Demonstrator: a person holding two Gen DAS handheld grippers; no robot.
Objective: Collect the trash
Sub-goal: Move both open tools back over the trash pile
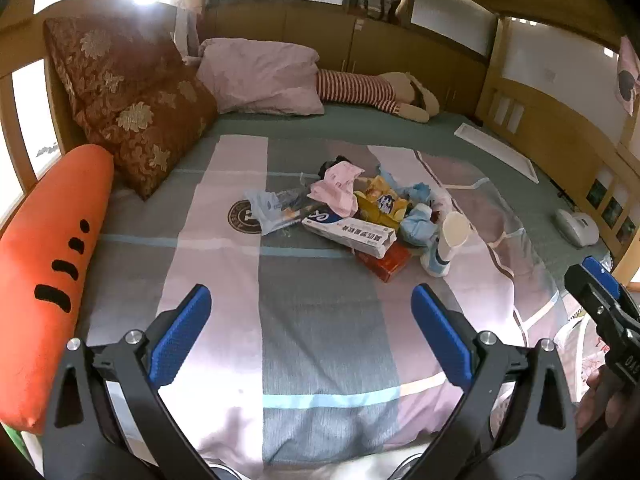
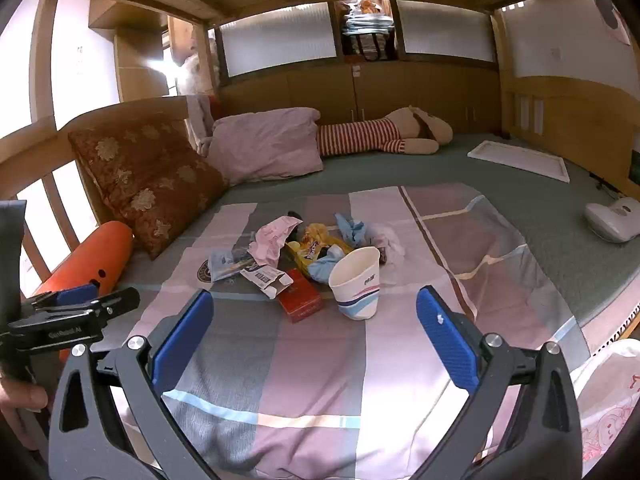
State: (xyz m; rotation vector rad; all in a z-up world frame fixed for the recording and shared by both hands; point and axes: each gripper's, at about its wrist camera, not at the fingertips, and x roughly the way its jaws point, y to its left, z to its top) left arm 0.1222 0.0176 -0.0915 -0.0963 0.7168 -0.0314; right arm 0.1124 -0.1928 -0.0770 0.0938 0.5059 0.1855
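A pile of trash lies in the middle of the bed: a paper cup (image 1: 447, 242) (image 2: 357, 282) on its side, a red box (image 1: 385, 263) (image 2: 300, 300), a white carton (image 1: 349, 235) (image 2: 267, 279), a yellow snack wrapper (image 1: 380, 200) (image 2: 316, 246), crumpled pink paper (image 1: 338, 189) (image 2: 274, 236) and blue tissue (image 1: 418, 216) (image 2: 350, 226). My left gripper (image 1: 312, 320) is open and empty, short of the pile. My right gripper (image 2: 314, 328) is open and empty, just before the cup and red box. A white plastic bag (image 1: 580, 344) (image 2: 608, 396) sits at the bed's right edge.
An orange carrot cushion (image 1: 48, 276) (image 2: 92, 264) and a brown floral pillow (image 1: 128, 100) (image 2: 148, 180) lie at left. A pink pillow (image 1: 260, 76) and a striped plush toy (image 2: 384, 136) lie at the back. A white board (image 2: 520, 158) and a white device (image 2: 614, 218) lie at right.
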